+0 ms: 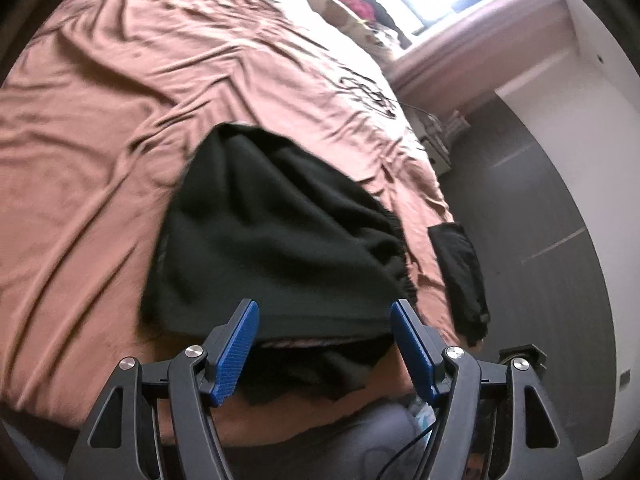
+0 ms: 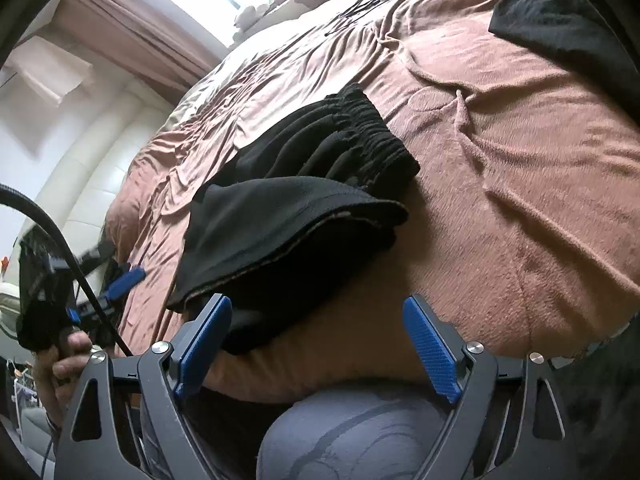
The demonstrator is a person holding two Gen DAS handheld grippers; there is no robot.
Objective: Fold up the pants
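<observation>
Black pants (image 1: 276,232) lie folded in a stack on the brown bedsheet (image 1: 92,152), near the bed's front edge, with the gathered waistband (image 2: 368,132) on the far side. My left gripper (image 1: 325,306) hovers open just over the near edge of the stack, blue pads (image 1: 236,352) wide apart and holding nothing. In the right wrist view the pants (image 2: 292,220) sit ahead and left. My right gripper (image 2: 318,302) is open, its left pad (image 2: 202,344) beside the stack's near corner. The left gripper (image 2: 124,280) shows at the left in a hand (image 2: 60,356).
A second black garment (image 1: 460,276) hangs over the bed's right edge, seen also as the black garment (image 2: 560,28). Black cables (image 1: 372,88) lie on the far sheet. Clothes (image 1: 352,0) pile up by the bright window. Grey floor (image 1: 520,200) runs alongside. A person's grey-clad knee (image 2: 360,432) is below.
</observation>
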